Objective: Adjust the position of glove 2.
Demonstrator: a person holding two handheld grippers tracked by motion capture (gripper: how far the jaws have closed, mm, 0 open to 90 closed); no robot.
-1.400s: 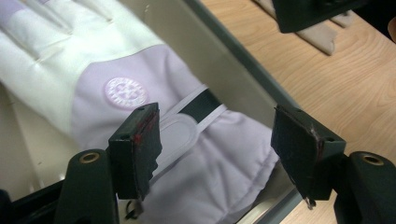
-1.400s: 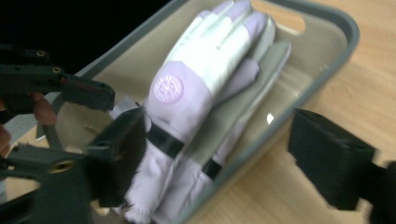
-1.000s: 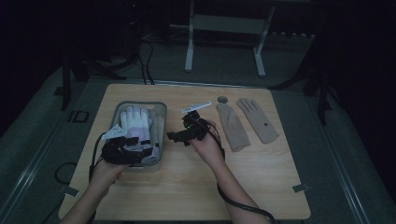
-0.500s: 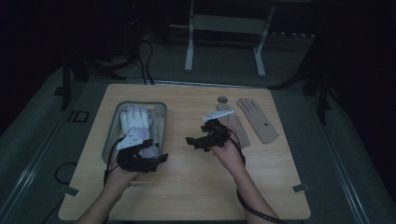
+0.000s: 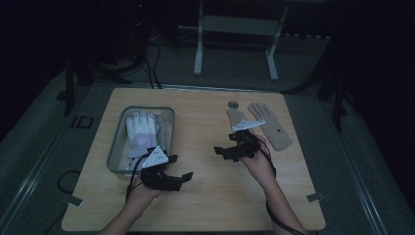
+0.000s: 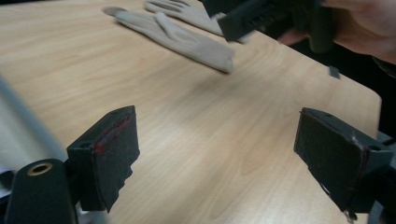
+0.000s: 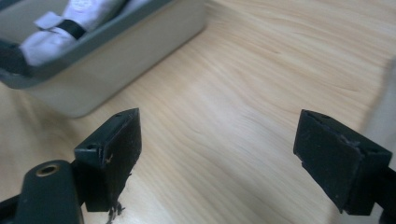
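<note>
Dim lab: lone wooden table, metal stand, floor cables.

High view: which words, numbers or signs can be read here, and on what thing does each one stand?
"ID": pale letters on the dark floor mat left of the table.
Round mark on the white glove in the grey bin: too blurred to read.
Dark dot on the beige glove: no text.

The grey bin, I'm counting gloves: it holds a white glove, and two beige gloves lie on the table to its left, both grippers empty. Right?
Not quite. The two beige gloves lie to the right of the grey bin, not its left, as the high view shows. The rest holds: a white glove is in the bin, and the left gripper and right gripper are both empty.
</note>
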